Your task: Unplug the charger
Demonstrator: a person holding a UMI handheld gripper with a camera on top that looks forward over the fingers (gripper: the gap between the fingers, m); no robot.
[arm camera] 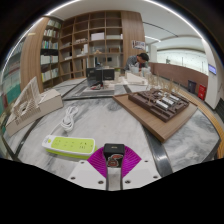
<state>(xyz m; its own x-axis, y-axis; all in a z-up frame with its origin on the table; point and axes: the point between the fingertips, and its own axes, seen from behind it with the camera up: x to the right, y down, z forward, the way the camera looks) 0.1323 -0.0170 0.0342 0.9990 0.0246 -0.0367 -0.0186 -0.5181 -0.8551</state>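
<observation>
My gripper (114, 157) is shut on a small black charger (114, 150), held between the magenta pads (98, 160) above the table. A green-and-white power strip (68, 146) lies on the pale table just ahead and to the left of the fingers. A white cable (69, 118) lies coiled beyond the strip. The charger is clear of the strip's sockets.
A wooden board (158, 118) with a dark tray of objects (160, 101) lies ahead to the right. A wooden rack (32, 100) stands to the left. Shelves (95, 40) and a desk with a seated person (140, 60) are far behind.
</observation>
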